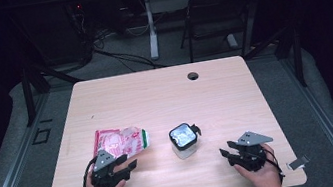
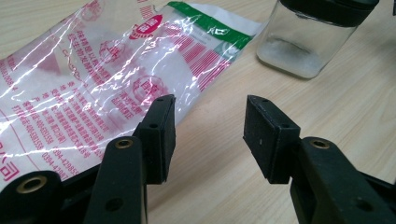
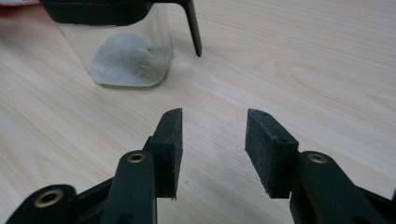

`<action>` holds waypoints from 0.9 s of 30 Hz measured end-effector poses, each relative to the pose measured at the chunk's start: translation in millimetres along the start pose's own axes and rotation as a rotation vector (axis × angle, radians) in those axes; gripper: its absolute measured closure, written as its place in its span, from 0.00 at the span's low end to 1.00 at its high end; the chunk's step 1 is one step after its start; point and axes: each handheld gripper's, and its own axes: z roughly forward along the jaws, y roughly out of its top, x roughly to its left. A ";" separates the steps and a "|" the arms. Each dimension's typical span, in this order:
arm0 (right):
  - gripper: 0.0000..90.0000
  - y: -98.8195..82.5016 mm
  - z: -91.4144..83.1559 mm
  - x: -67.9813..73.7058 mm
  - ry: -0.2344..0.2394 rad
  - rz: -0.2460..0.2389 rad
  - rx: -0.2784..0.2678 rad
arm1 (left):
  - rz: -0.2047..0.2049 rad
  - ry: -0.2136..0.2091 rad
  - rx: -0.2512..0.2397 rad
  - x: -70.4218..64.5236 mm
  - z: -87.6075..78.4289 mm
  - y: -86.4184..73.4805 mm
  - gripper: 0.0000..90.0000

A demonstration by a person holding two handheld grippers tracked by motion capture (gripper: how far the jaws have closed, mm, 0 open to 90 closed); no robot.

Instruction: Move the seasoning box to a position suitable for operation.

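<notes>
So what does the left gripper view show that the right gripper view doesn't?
The left gripper view shows the clear plastic bag with red print and a green strip, lying flat beside the left gripper. The right gripper view shows the jar's black lid latch hanging down, and the right gripper. Both show the glass jar with white powder, the wooden table, and open jaws holding nothing.

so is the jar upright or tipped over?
Upright. The jar stands on its base on the table, black lid on top, white powder settled at the bottom.
</notes>
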 end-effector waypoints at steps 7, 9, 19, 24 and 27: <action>0.64 0.5 6.8 7.4 0.028 -0.031 0.029 | 0.035 -0.004 0.001 -5.5 3.2 0.8 0.65; 0.64 1.3 7.4 7.6 0.031 -0.027 0.026 | 0.023 -0.022 -0.001 -6.4 3.1 -1.6 0.67; 0.71 12.8 14.8 4.1 0.056 0.014 0.005 | 0.025 -0.013 0.008 -11.9 -1.0 -8.2 0.71; 0.72 15.6 17.6 8.3 0.058 -0.012 0.008 | 0.026 -0.003 -0.004 -17.1 -3.1 -9.0 0.72; 0.72 17.9 16.8 11.7 0.062 -0.031 0.003 | 0.050 0.002 -0.002 -20.9 -2.3 -8.9 0.74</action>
